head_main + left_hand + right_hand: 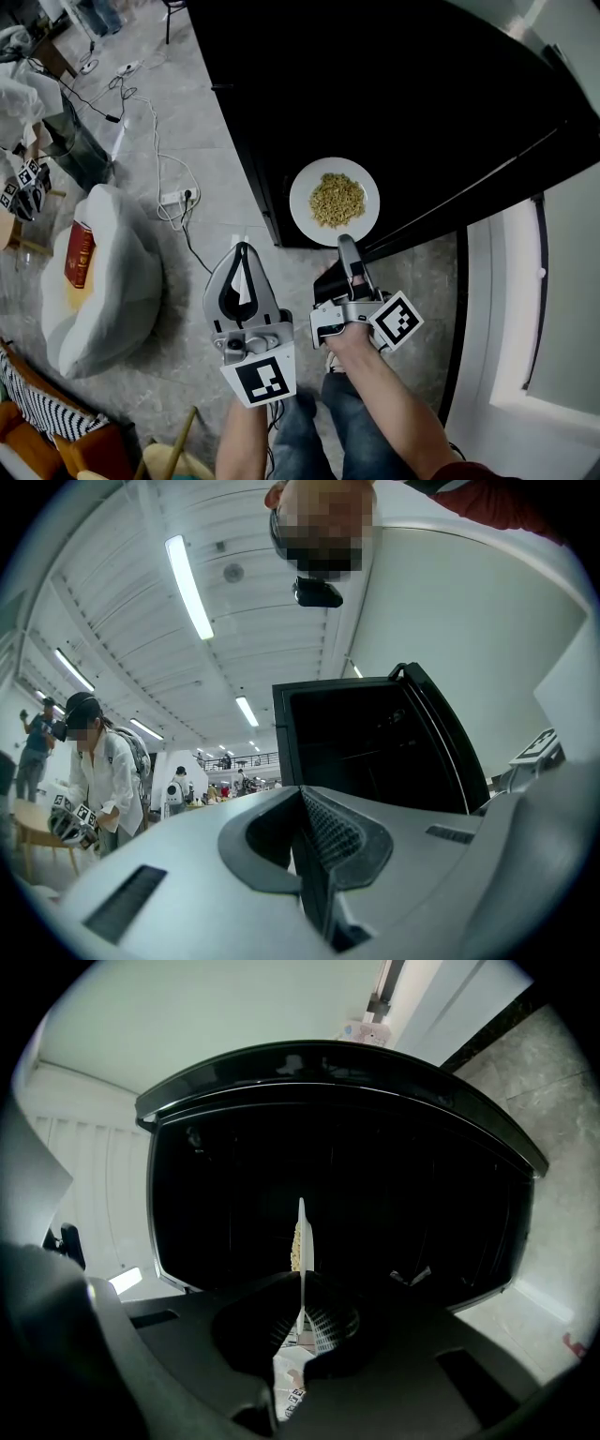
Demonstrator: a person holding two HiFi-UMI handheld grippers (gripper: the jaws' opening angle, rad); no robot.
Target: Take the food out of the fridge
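White plate: food clear only in head view | right gripper grasps rim | left gripper clenched

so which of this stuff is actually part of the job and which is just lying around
Job: plate of food, rim pinched in the right gripper; black fridge; left gripper, shut, empty.
Lying about: power strip on the floor; white cushion with a red book on it.
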